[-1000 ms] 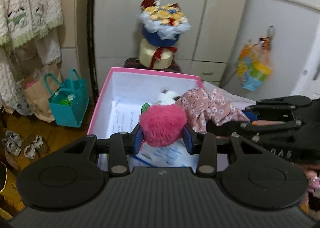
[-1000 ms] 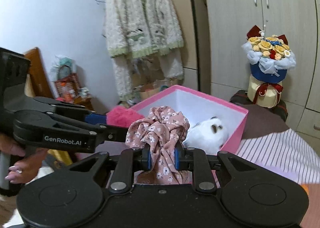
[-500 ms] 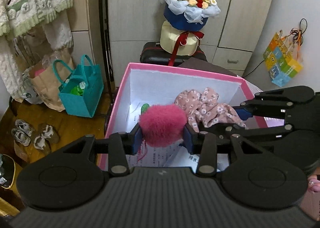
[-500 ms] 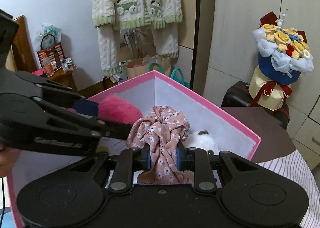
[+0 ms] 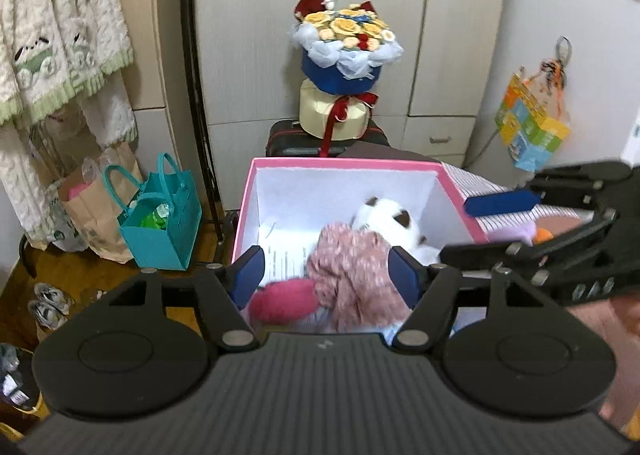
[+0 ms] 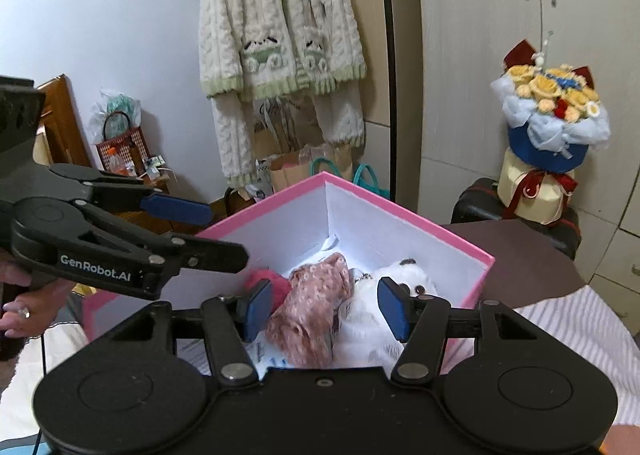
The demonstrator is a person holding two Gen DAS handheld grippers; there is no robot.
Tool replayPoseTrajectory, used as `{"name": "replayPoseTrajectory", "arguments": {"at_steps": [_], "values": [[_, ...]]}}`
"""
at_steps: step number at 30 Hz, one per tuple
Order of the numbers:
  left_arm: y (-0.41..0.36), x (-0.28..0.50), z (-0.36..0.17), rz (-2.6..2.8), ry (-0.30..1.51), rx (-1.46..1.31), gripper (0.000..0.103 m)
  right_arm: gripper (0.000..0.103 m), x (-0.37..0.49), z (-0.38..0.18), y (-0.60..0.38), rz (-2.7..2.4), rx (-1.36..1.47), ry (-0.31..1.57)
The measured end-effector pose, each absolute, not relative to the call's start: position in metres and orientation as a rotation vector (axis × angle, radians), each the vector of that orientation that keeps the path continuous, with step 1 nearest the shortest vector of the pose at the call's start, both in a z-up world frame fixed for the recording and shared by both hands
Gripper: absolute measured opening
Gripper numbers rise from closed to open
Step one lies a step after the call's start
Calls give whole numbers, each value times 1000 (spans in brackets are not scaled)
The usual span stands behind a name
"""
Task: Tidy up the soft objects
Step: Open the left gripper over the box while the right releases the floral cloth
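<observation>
A pink box (image 5: 344, 164) with a white inside holds a fluffy pink pompom (image 5: 282, 300), a pink floral cloth (image 5: 356, 275) and a white plush toy (image 5: 394, 221). My left gripper (image 5: 326, 275) is open and empty above the box's near edge. My right gripper (image 6: 324, 307) is open and empty above the box (image 6: 404, 211); the floral cloth (image 6: 316, 303), the pompom (image 6: 268, 279) and the plush toy (image 6: 404, 283) lie below it. The right gripper also shows in the left wrist view (image 5: 504, 223), and the left gripper shows in the right wrist view (image 6: 216, 231).
A flower bouquet (image 5: 346, 43) stands on a dark suitcase (image 5: 288, 141) behind the box. A teal bag (image 5: 160, 223) and a paper bag (image 5: 92, 207) stand on the floor at left. A knit cardigan (image 6: 280, 35) hangs on the wall. Striped bedding (image 6: 572, 319) lies right of the box.
Both grippers have opened. The pompom and the floral cloth have dropped out of them into the pink box. Both grippers have pulled back a little.
</observation>
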State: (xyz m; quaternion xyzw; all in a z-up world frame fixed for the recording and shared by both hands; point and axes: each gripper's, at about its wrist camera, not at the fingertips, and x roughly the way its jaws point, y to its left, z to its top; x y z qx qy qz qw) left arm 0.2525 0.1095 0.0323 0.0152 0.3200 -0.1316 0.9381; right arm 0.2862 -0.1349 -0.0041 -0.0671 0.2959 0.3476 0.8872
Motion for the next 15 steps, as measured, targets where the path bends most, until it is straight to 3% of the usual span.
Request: {"name": "replayPoseTrajectory", "arguments": {"at_steps": [15], "values": [[89, 148, 75, -396, 625, 112, 70, 66, 191, 38, -196, 688, -106, 575]]}}
